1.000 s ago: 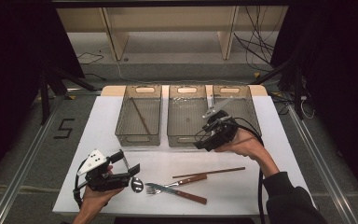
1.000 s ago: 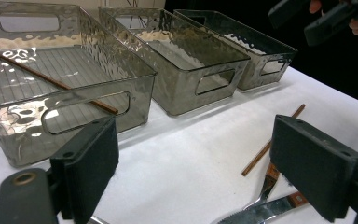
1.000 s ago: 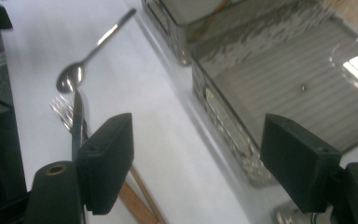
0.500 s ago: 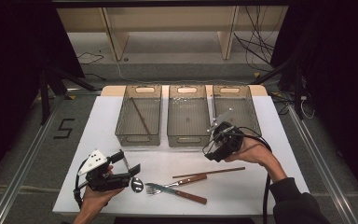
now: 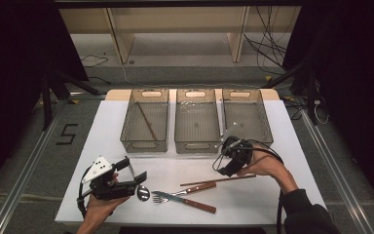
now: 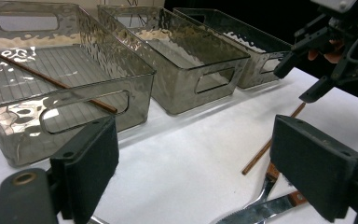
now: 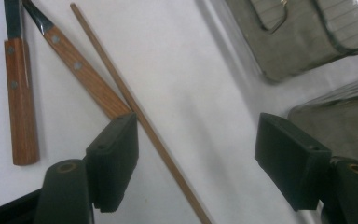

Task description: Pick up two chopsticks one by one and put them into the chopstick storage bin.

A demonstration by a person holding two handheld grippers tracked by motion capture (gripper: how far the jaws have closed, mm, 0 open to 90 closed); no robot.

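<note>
Wooden and thin, the chopstick [image 5: 218, 181] lies on the white bench [image 5: 292, 161] at about 5 o'clock from the middle of the high view, pointing roughly from 8 to 2 o'clock. We see the right tool [image 5: 222, 169] just above its right part; the jaws stand wide, they have just been closing a little, and the stick passes between them without a pad touching it (in the right gripper view the chopstick [image 7: 140, 116] runs close beside the left pad). Just beside it, at 7 o'clock, lie a knife [image 5: 197, 187] and a fork [image 5: 182, 200], both with wooden handles, the two crossing each other.

At 7 o'clock on the bench we see the left tool [image 5: 135, 175], held in the left hand [image 5: 100, 207]. Its jaws are also wide and nothing is between them. A spoon [image 5: 143, 193] lies just beside its tip.

Three clear bins stand in a row at 12 o'clock. The left bin [image 5: 126, 127] holds a second chopstick [image 5: 146, 121], lying slanted on its floor. The middle bin [image 5: 197, 146] and the right bin [image 5: 267, 127] are well apart from the cutlery.
</note>
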